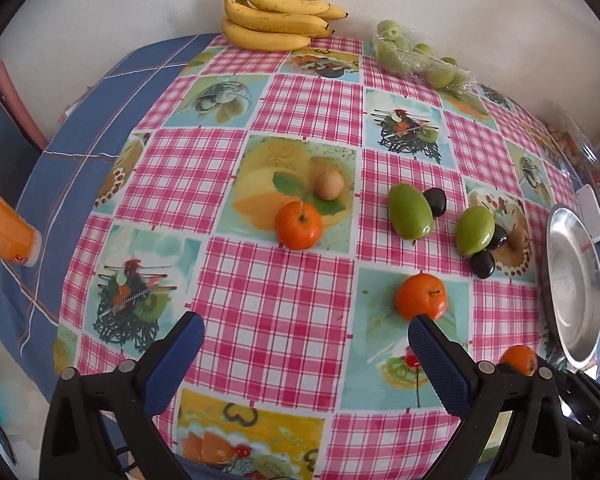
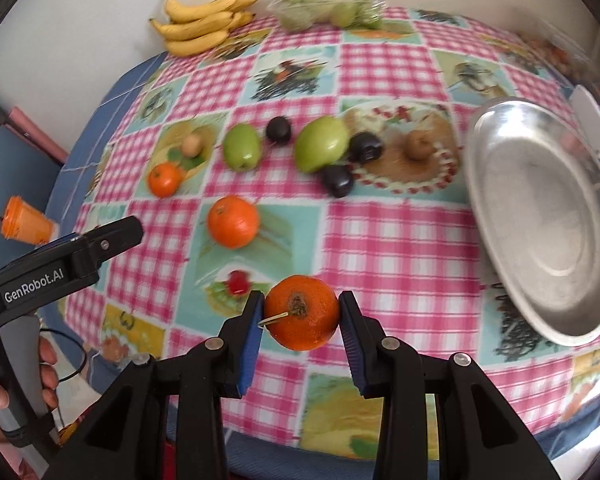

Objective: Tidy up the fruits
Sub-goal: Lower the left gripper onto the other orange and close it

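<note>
Three oranges (image 2: 233, 221), two mangoes (image 2: 242, 147), three plums (image 2: 337, 180).

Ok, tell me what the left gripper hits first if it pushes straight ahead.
The left gripper, open and empty, has bare tablecloth ahead first; further on, probably the orange beside the small brown fruit, though depth is unclear.

Your right wrist view is smeared by motion, so the far fruit, the bagged green fruits (image 2: 332, 10) and the tablecloth (image 2: 396, 236) prints lose their detail there. From the left wrist view, your left gripper (image 1: 306, 342) finger covers the lower edge of the near orange (image 1: 421, 296), and the orange held by your right gripper (image 1: 519, 359) shows only as a sliver behind it. The steel plate (image 1: 576, 288) is partly cut off at the right, and the orange cup (image 1: 4, 226) runs off the left edge. One kiwi (image 1: 519, 237) sits half hidden behind a green fruit and a dark plum (image 1: 499, 237). The clutter at the far right corner is too small to name.
</note>
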Available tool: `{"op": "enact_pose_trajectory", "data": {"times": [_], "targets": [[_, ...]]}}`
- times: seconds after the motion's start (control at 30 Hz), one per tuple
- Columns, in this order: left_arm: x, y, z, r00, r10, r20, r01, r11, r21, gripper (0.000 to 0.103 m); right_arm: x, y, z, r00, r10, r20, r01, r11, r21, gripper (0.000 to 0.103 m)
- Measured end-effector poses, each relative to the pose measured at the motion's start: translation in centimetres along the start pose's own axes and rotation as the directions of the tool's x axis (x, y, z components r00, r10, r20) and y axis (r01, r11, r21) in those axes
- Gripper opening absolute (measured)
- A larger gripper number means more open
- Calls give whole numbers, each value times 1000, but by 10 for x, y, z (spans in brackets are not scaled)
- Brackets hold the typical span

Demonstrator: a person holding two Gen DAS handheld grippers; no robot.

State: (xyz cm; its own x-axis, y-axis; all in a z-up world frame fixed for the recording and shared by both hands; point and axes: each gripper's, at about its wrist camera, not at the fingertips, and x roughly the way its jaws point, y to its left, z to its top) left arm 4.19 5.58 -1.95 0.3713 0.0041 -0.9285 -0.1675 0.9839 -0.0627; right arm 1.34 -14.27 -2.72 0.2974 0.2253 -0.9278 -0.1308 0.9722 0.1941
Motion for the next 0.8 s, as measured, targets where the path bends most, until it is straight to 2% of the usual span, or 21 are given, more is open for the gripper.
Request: {"op": "enact_pose_trajectory", "data": {"times": [0.1, 0.23, 0.33, 0.5, 0.6, 0.67, 0.73, 0.8], "targets": [[5, -11, 5, 1000, -24, -5, 24, 1000, -17, 103, -3, -18, 3, 1000, -20, 5, 20, 999, 49, 39], [10, -28, 7, 1000, -2, 11, 2, 1000, -8, 103, -6, -32, 8, 998, -56, 14, 55, 995, 83, 39], [18, -36, 9, 1000, -6, 11, 6, 1000, -4, 103, -8, -40, 13, 999, -42, 25, 39, 994, 103, 39], [31, -49, 12, 998, -55, -30, 56, 998, 32, 103, -7, -48, 22, 998, -61, 27, 57, 991, 123, 39], [40, -55, 13, 992, -108, -72, 109, 994, 10, 103, -9, -53, 27, 998, -61, 34, 56, 989, 134, 39], [45, -59, 14, 989, -117, -90, 118, 993, 5, 103, -8, -55, 29, 997, -69, 32, 64, 989, 135, 39], [50, -63, 14, 989, -108, -104, 111, 994, 15, 99, -5, -56, 31, 997, -71, 22, 67, 988, 137, 39], [54, -67, 12, 988, -104, -118, 108, 994, 27, 87, -3, -56, 31, 997, -70, 15, 67, 988, 136, 39]]}}
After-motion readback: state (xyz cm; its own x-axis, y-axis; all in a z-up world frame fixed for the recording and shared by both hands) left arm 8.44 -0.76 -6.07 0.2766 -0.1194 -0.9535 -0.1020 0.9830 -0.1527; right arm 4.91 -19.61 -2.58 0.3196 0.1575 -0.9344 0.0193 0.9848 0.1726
